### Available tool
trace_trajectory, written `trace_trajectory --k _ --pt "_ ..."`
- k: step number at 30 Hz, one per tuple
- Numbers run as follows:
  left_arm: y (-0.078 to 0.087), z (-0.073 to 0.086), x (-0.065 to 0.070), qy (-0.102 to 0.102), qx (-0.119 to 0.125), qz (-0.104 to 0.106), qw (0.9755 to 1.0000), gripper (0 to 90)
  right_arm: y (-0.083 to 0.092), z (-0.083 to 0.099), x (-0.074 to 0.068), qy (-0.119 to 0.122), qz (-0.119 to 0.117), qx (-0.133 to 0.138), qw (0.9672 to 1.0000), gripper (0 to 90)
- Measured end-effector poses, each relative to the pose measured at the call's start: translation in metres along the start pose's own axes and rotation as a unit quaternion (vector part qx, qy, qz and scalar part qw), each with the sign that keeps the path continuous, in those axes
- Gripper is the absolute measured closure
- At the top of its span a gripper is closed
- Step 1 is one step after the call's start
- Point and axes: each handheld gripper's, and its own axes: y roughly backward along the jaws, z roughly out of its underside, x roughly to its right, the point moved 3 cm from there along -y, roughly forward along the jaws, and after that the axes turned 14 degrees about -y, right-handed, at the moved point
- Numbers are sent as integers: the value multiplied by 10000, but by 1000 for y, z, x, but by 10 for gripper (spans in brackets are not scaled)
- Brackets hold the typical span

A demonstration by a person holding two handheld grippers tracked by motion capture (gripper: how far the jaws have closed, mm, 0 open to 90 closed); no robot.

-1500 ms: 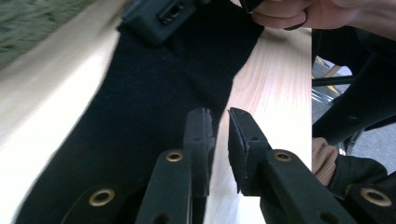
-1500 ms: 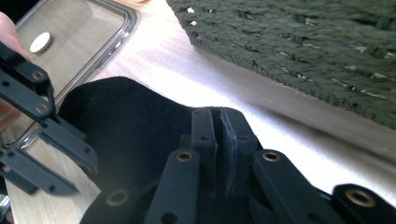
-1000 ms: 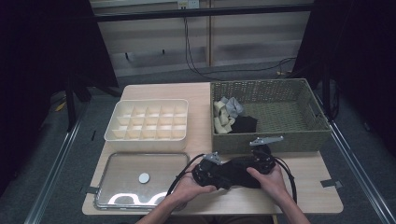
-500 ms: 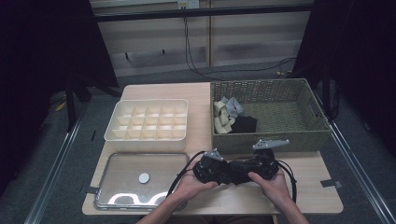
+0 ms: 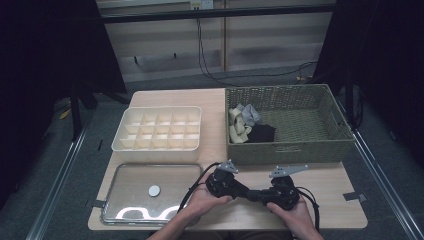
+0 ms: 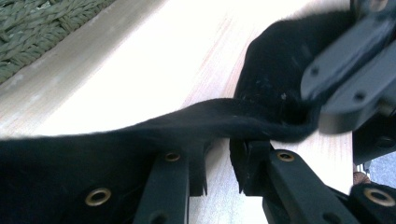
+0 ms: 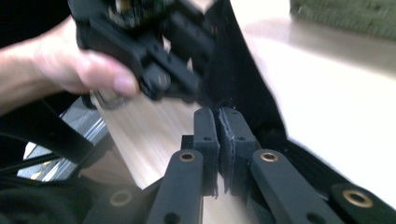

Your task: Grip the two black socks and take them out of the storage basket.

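A black cloth (image 5: 254,194) is stretched between my two grippers near the table's front edge. My left gripper (image 5: 244,191) points right, with a hand around it. In the left gripper view its jaws (image 6: 217,149) stand a little apart, with the black cloth (image 6: 187,126) bunched across their tips. My right gripper (image 5: 263,195) points left towards it. In the right gripper view its pads (image 7: 217,116) are pressed nearly together on the cloth's edge (image 7: 233,70), and the left gripper (image 7: 154,60) and its hand are just beyond.
A green wicker basket (image 5: 290,150) at the right holds a few socks (image 5: 245,125). A cream compartment box (image 5: 157,146) stands at the left. In front of it lies a metal tray (image 5: 125,180) with a small white disc (image 5: 154,190).
My right gripper has drawn back towards the table's front edge and slightly right, pulling the black cloth longer. The left gripper has stayed where it was.
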Motion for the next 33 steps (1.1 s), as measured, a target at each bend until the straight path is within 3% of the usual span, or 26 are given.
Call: trace_trajectory --k 1,2,4,7,8,11,14,17,22,25,28,33 --pt "3 1 0 -64 -152 -102 9998 754 -1 2 1 0 34 -36 10000 860" --pt "3 2 1 -79 -87 -37 9999 745 -2 5 2 36 83 -107 9999 864" --pt "8 3 2 -126 -212 -139 9996 724 -3 8 4 -3 118 -128 9998 862" --pt "17 8 4 -183 -186 -166 9995 686 -5 10 6 -17 154 -228 9996 858" --pt "19 10 5 -162 -20 -96 9998 682 -7 11 5 18 177 -260 9995 858" --pt "30 13 7 -203 -101 -129 9997 670 -12 13 5 94 277 -384 9988 841" --pt "38 14 11 -247 115 -113 9996 662 -13 16 6 80 363 -515 9980 804" --pt "49 16 14 -257 165 -2 9995 640 -12 17 8 75 370 -522 9979 770" --pt "64 18 10 -120 364 -97 9992 569 -2 14 11 64 306 -320 9990 729" --pt "73 18 6 -78 461 -165 9988 570 6 15 14 7 246 -198 9995 712" --pt "83 19 -3 -16 576 -300 9979 565 12 16 17 -64 262 -98 9996 707" --pt "90 26 -23 318 646 -522 9960 508 12 17 22 -122 370 -117 9992 719"
